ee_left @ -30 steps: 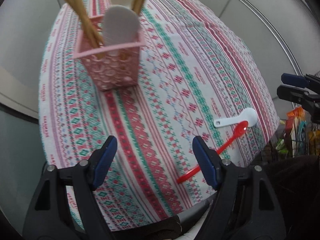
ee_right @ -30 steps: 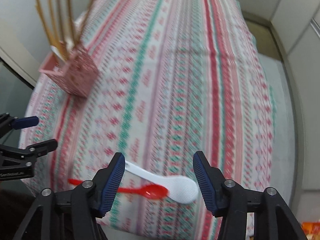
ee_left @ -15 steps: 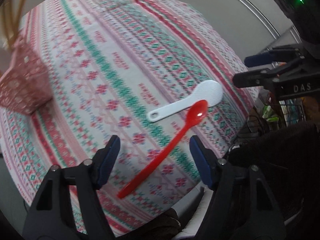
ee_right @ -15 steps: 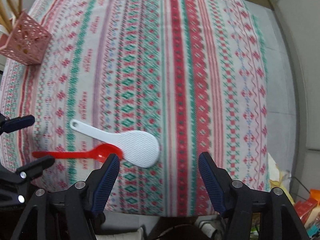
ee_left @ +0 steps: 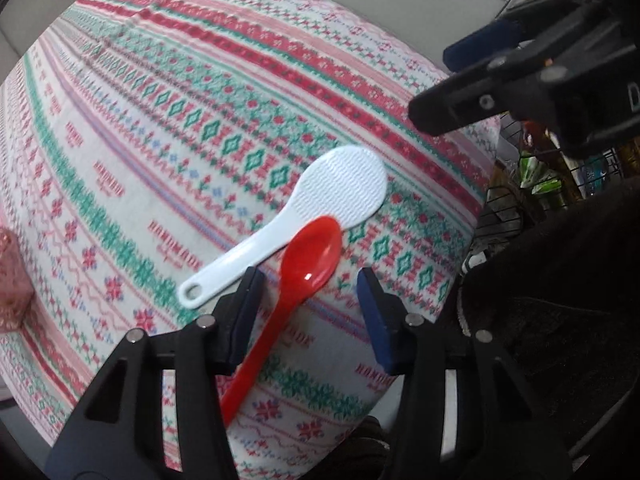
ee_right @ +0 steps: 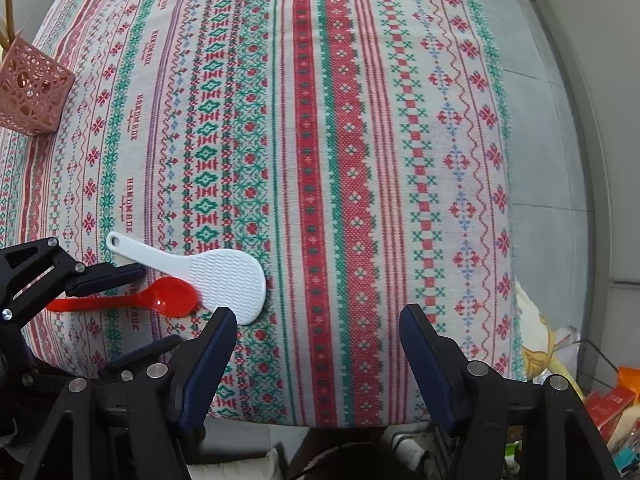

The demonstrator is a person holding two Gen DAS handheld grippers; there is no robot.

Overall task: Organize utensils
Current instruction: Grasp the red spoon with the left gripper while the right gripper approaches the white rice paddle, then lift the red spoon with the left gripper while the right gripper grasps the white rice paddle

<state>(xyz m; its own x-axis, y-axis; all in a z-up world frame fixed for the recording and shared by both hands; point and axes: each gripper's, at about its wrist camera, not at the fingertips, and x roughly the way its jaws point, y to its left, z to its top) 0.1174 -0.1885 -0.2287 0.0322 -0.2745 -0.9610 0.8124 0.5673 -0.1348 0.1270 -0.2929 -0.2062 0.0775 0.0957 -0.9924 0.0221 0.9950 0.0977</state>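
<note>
Near the front edge of the patterned tablecloth point(ee_right: 320, 120) lie one red spoon point(ee_left: 308, 256) and one white rice paddle point(ee_left: 344, 188), touching. My left claw point(ee_left: 308, 292) is closing, the spoon's handle between its pads, untouched; my right claw point(ee_right: 316, 336) hangs apart over bare cloth, one pink basket point(ee_right: 32, 84) far off

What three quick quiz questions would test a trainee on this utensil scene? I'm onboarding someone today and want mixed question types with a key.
1. True or false: the red spoon lies between the closing fingers of the left gripper.
2. Which utensil lies partly on the other where they meet? A) the white rice paddle B) the red spoon C) neither, they lie apart.
3. Fill in: the pink basket stands near the table's far ____ corner in the right wrist view.

Key: 1 true; 2 A; 3 left. The right gripper is open, with only the patterned tablecloth between its fingers.
</note>
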